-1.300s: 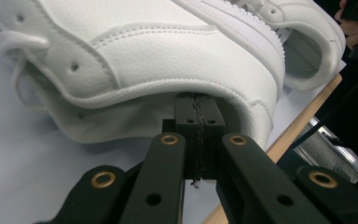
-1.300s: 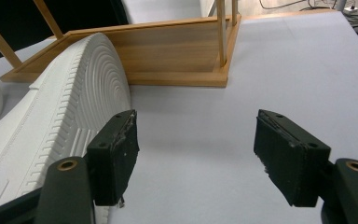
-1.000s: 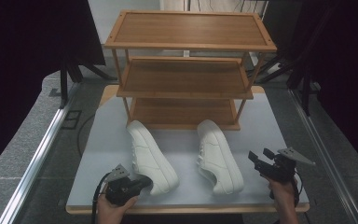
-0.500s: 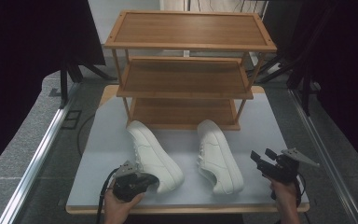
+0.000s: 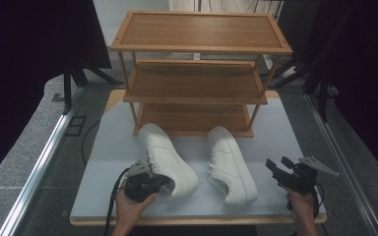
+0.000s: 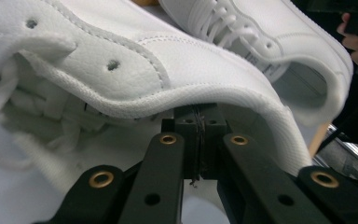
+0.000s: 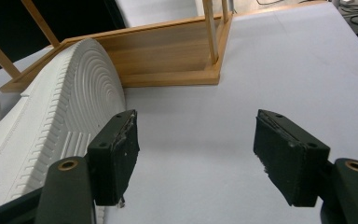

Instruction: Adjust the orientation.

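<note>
The left gripper pinches the collar of the left white shoe between closed fingers. The right gripper gapes empty, the second shoe just beside its fingers. Held only by the soft rim, the shoe could slip out or sag sideways.

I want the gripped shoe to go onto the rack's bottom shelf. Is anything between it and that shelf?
Nothing visible: the left shoe, clamped by the left hand-held gripper, points at the open bottom shelf; the right shoe lies aside.
</note>
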